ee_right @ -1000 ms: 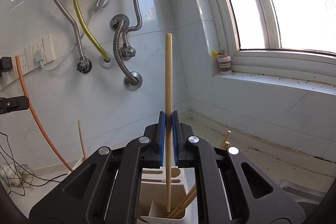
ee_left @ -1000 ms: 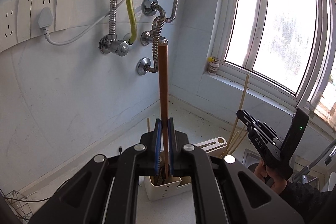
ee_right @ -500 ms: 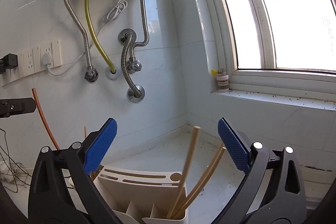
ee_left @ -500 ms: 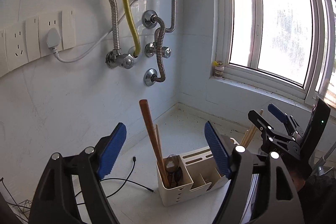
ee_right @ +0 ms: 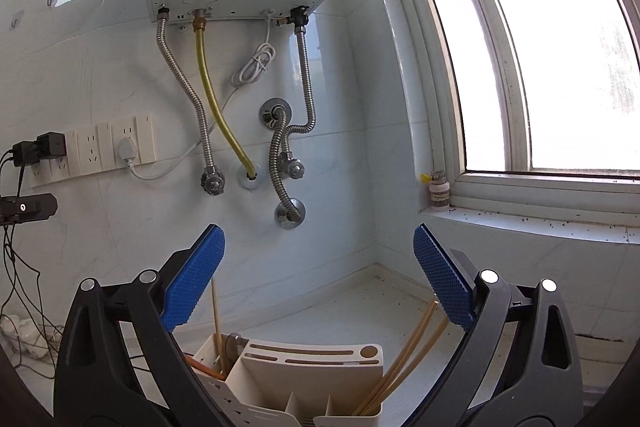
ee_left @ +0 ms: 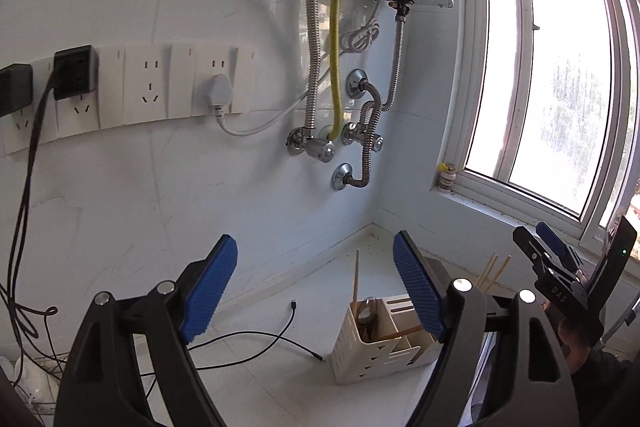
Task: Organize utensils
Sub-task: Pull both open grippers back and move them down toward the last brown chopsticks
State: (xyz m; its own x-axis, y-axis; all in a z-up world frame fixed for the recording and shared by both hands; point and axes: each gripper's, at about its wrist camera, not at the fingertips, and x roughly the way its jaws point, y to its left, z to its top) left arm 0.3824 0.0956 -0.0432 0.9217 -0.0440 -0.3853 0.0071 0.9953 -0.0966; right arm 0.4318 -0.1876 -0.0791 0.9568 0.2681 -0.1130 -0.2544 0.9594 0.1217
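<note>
Above the kitchen counter [ee_left: 280,379], both my grippers hang released and empty. My left gripper [ee_left: 314,289] stands with its blue pads spread wide, holding nothing, high and off to the left of the cream utensil caddy [ee_left: 384,351]. My right gripper [ee_right: 318,277] is just as wide open, directly over the same caddy [ee_right: 312,375], with nothing between its pads.

The utensils sit in the caddy. From my right camera, pale chopsticks [ee_right: 404,359] lean out of the right-hand compartment toward the window [ee_right: 552,47], and a thin pale stick [ee_right: 217,323] stands nearly upright at the left end beside a reddish-brown one [ee_right: 204,365] lying low in its slot. From my left camera, a metal spoon [ee_left: 365,309] shows in that same end compartment.

The step in hand, as I judge it, is pulling clear after a drop-off. To do it well I should lift straight up and back, keeping my pads apart so they do not catch the leaning chopsticks, which look ready to tip the light caddy if nudged. I should mind the black cable [ee_left: 276,337] lying on the counter near the caddy's base. No loose utensils show in either view, so I cannot tell whether more remain to be sorted.
</note>
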